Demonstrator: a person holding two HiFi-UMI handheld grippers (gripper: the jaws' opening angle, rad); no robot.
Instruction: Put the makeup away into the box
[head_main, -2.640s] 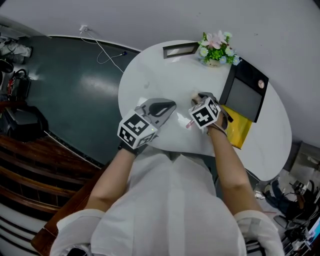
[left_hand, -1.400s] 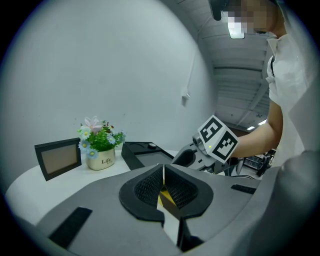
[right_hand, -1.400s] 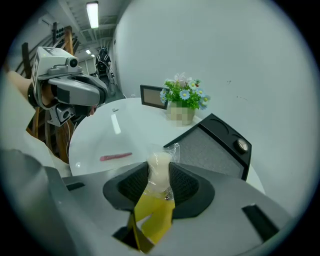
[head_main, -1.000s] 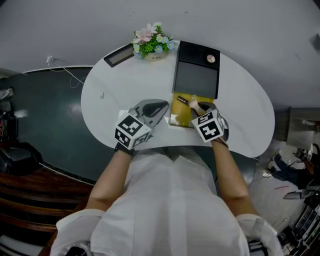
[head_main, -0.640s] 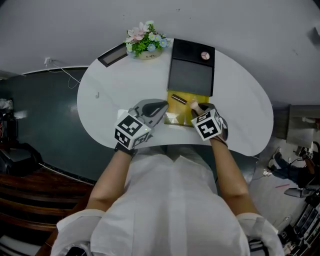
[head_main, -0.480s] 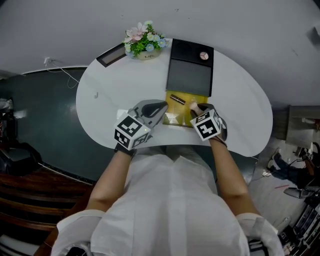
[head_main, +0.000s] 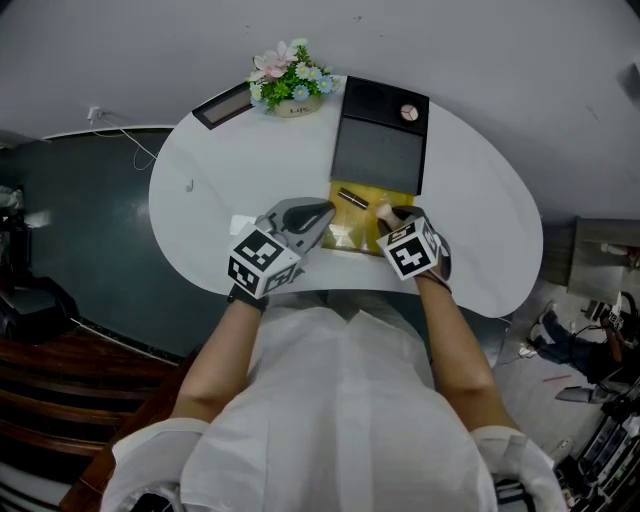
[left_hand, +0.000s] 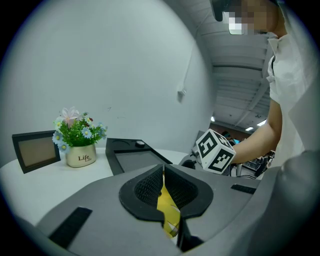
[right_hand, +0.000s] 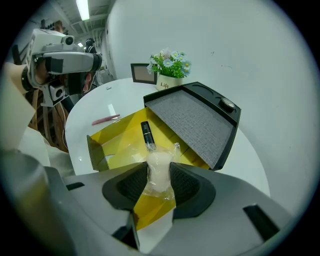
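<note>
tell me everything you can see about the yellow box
The box is open, bright yellow inside, and looks like folded card. Its black lid, lined in grey, lies open behind it. It sits on the white table near the person. A dark tube lies inside. The left gripper has its jaws shut on a thin yellow wall; the right gripper holds a pale wrapped item over it.

— What stands at the back of the white surface (head_main: 240, 170)?
— A small pot of pink, white and blue flowers (head_main: 288, 80), with "Life" printed on the pot. Just beside it, on its left, a dark picture frame (head_main: 222, 105) stands propped up.
— And beyond the surface?
— Dark green floor (head_main: 80, 210) on the left. A thin white cable (head_main: 97, 114) trails across it from the wall.
</note>
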